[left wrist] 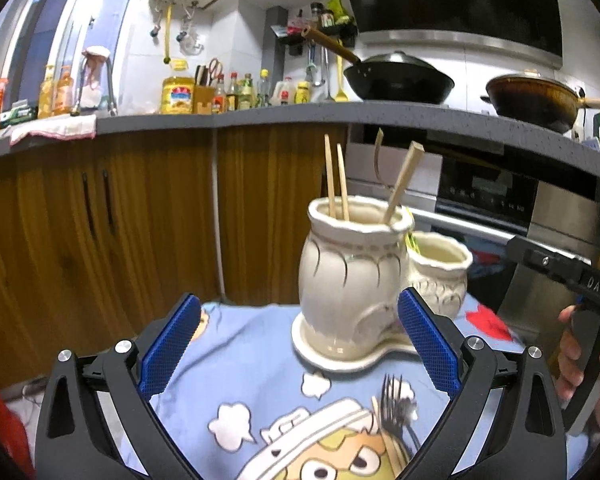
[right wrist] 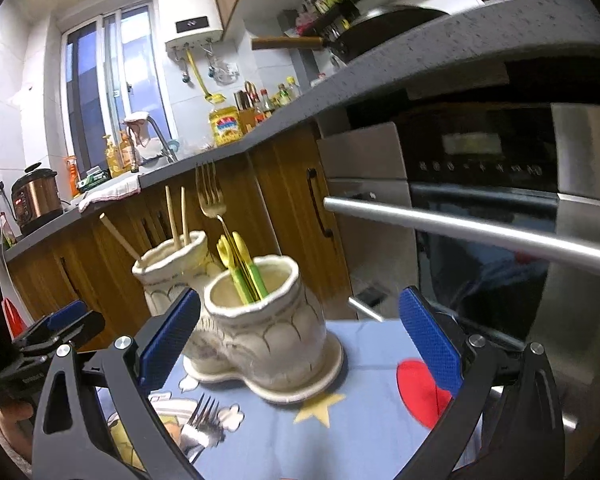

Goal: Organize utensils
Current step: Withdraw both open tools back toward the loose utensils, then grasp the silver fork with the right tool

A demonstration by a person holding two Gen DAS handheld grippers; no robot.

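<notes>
A cream double ceramic utensil holder stands on a blue cartoon tablecloth. Its taller pot holds several wooden chopsticks. Its shorter pot holds a gold fork and green-yellow utensils. A silver fork lies flat on the cloth; it also shows in the right wrist view. My left gripper is open and empty, just in front of the holder. My right gripper is open and empty, near the shorter pot.
Wooden cabinets and a grey counter with bottles and woks lie behind. A steel oven with a bar handle stands close on the right. The cloth's far edge is just behind the holder.
</notes>
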